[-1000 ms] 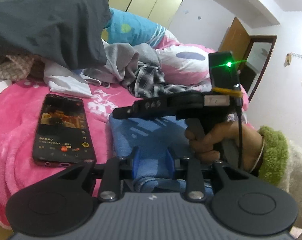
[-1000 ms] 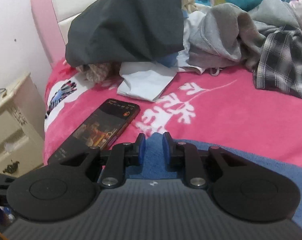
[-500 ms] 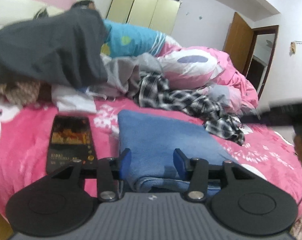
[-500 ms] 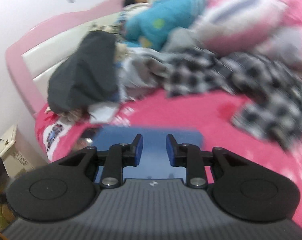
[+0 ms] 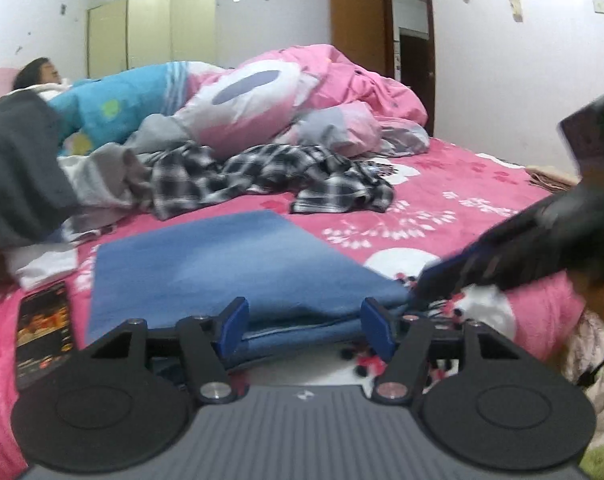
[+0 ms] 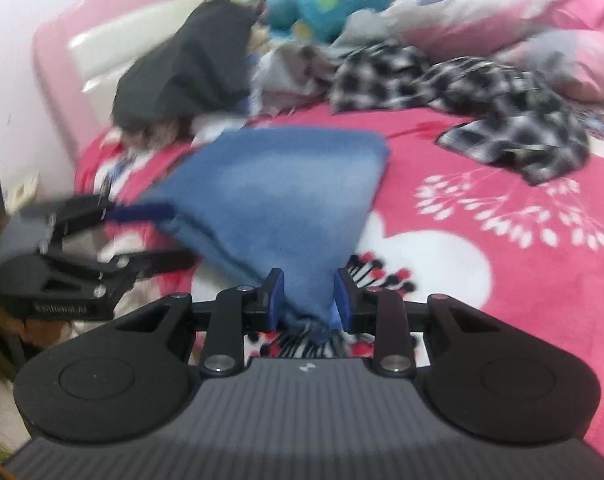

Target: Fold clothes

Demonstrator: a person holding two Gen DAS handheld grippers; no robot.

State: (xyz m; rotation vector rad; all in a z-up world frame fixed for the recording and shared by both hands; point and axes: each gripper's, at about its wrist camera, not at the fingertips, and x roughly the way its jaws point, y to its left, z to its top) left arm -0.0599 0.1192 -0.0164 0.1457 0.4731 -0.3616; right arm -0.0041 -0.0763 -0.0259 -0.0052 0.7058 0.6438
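Left wrist view: we see the blue garment point(image 5: 221, 264) lying flat as a layered rectangle on the pink bed point(image 5: 482, 200), its near folded edge between the fingers of the left gripper point(image 5: 304, 326), which stand wide apart and grip nothing. Right wrist view: the right gripper point(image 6: 308, 300) has its fingers partly apart, straddling a near corner of the same garment point(image 6: 277, 192); blur prevents us from telling whether the pads touch the cloth. We judge both grippers sit at the near edge either to take it up for another fold or because they have just let it go. Unfolded clothes, among them a checked shirt point(image 5: 261, 176), lie heaped behind. A phone point(image 5: 41, 332) rests just left of the garment.
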